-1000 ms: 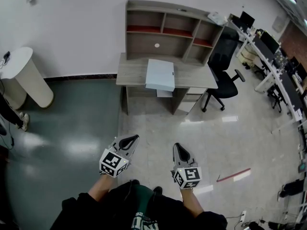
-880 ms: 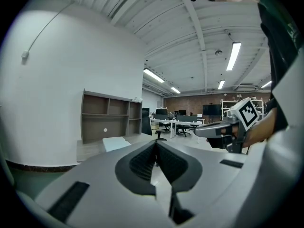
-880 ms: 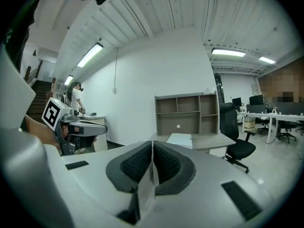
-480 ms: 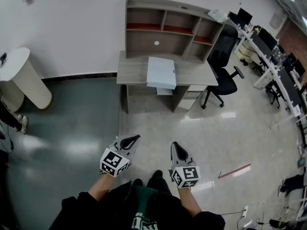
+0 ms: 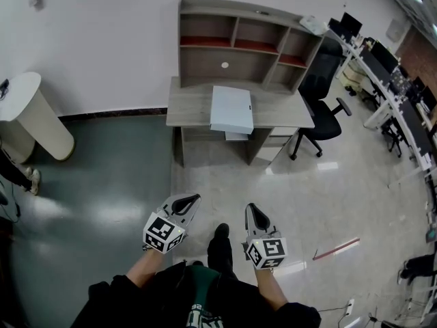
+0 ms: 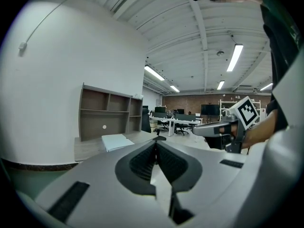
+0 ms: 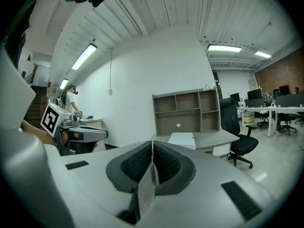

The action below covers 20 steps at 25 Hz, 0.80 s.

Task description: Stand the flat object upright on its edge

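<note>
A flat pale blue-white object (image 5: 231, 109) lies on the grey desk (image 5: 191, 108), overhanging its front edge; it also shows as the flat object (image 6: 116, 141) in the left gripper view and the flat object (image 7: 181, 139) in the right gripper view. My left gripper (image 5: 194, 198) and right gripper (image 5: 251, 208) are held side by side over the floor, well short of the desk, both pointing towards it. Each is shut with nothing between its jaws.
A shelf hutch (image 5: 239, 41) stands on the desk's back. A black office chair (image 5: 322, 91) sits to the desk's right. A white round stand (image 5: 34, 111) is at the left by the wall. A red strip (image 5: 334, 249) lies on the floor at right.
The desk has drawn slightly nearer in the head view as the person walks; a foot has stepped forward between the grippers. Both grippers stay shut and keep their pose.
</note>
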Tool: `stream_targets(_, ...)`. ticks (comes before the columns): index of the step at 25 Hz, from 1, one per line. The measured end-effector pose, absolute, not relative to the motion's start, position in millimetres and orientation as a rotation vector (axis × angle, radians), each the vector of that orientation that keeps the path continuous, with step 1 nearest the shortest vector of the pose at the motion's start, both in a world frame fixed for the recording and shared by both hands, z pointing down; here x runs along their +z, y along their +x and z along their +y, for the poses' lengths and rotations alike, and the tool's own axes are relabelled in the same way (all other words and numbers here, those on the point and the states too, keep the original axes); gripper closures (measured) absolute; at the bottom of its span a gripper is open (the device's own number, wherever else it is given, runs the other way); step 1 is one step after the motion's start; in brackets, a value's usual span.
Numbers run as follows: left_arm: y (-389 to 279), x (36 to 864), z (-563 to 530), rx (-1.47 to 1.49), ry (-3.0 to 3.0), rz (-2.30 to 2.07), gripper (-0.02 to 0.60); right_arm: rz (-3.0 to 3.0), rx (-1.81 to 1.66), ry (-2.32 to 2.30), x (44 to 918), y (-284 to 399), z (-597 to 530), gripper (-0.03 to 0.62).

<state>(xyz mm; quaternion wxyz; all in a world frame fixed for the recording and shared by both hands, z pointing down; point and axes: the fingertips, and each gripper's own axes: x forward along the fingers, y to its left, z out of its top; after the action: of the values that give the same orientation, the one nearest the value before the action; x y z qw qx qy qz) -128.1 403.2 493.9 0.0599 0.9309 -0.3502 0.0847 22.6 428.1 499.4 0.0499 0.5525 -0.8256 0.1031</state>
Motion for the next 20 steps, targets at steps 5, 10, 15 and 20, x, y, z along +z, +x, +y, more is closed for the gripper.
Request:
stream_targets(5,-123.5,496.0,371.9,0.268,2.814,-1.073,0.569,-2.532,0.312,1.662,503.2,25.2,395.1,0.559)
stream_targets(10,-115.5,487.6,326.7,0.277,2.809,-1.104,0.569,-2.556,0.308,1.631,499.2,31.4,349.2,0.559)
stream_targets(15,-102.2,483.0,274.7,0.280,2.783,-1.131,0.569,-2.577,0.292,1.603,490.0,44.4,297.1,0.559)
stream_targets(20,-80.4,477.5,224.7,0.284,2.775,-1.149,0.569,-2.591,0.290,1.566,487.7,61.0,249.2,0.559)
